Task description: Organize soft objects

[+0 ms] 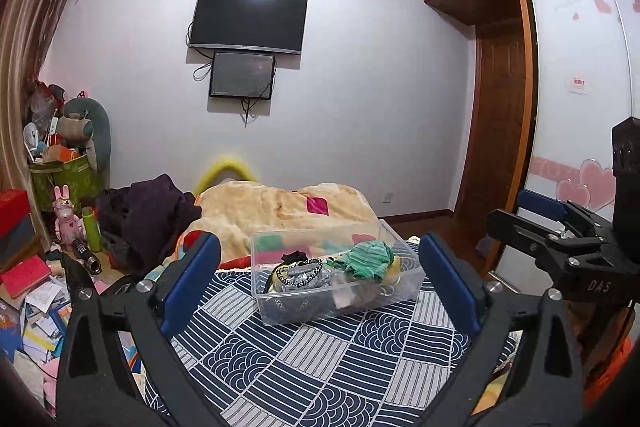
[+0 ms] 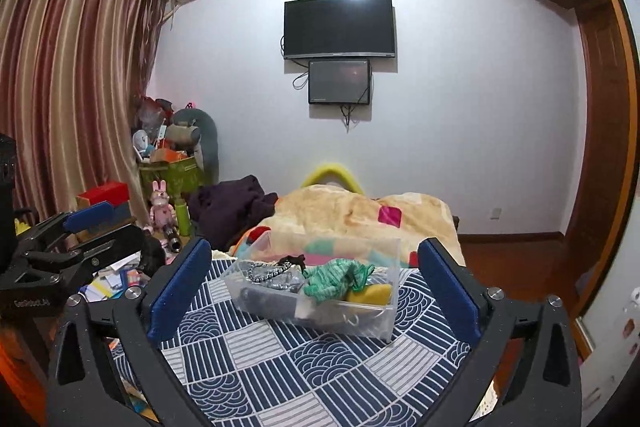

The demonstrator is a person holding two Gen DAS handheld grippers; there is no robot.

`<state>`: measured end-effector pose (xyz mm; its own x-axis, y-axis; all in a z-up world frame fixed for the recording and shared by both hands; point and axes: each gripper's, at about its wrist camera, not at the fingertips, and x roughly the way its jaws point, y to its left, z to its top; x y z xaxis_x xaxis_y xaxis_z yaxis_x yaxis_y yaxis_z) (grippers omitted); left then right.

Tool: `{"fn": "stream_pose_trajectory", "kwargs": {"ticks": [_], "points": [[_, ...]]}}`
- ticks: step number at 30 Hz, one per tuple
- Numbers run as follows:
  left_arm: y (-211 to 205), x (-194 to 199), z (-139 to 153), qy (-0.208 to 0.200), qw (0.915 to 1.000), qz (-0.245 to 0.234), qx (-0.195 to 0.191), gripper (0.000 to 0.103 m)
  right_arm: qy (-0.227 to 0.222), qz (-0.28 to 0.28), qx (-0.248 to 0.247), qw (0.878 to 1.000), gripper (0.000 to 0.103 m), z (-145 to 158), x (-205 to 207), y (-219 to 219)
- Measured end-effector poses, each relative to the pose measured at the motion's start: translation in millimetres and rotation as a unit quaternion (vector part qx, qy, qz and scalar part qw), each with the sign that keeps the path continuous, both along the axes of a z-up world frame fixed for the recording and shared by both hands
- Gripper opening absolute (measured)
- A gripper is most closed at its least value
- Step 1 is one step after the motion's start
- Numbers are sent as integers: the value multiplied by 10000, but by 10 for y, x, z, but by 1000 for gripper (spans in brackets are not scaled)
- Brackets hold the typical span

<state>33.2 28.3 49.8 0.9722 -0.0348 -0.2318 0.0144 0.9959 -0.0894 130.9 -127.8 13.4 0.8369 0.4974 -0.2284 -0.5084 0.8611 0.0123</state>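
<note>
A clear plastic box (image 1: 404,291) (image 2: 390,311) stands on the blue-and-white patterned bedspread (image 1: 320,359) (image 2: 312,355). In it lie a green striped cloth (image 1: 366,257) (image 2: 334,277), a grey sparkly band (image 1: 300,275) (image 2: 272,273), a small black piece (image 1: 295,257) (image 2: 292,259) and a yellow soft thing (image 2: 370,294). My left gripper (image 1: 320,281) is open and empty, held back from the box. My right gripper (image 2: 314,285) is open and empty, also short of the box. Each gripper shows at the edge of the other's view.
A beige blanket (image 1: 280,211) (image 2: 348,211) and dark purple clothes (image 1: 152,211) (image 2: 232,203) lie beyond the box. Books, a pink rabbit toy (image 1: 66,217) (image 2: 162,205) and a green bin (image 1: 72,175) clutter the floor at left. A wardrobe (image 1: 572,75) stands right.
</note>
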Motion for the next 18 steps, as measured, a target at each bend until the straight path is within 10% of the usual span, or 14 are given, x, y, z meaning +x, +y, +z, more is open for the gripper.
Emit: {"fn": "stream_pose_trajectory", "kwargs": {"ticks": [18], "points": [[-20,8,-59,24,10000,5,28,102,112,16,33,9999,103,-57,-37,-20]]}}
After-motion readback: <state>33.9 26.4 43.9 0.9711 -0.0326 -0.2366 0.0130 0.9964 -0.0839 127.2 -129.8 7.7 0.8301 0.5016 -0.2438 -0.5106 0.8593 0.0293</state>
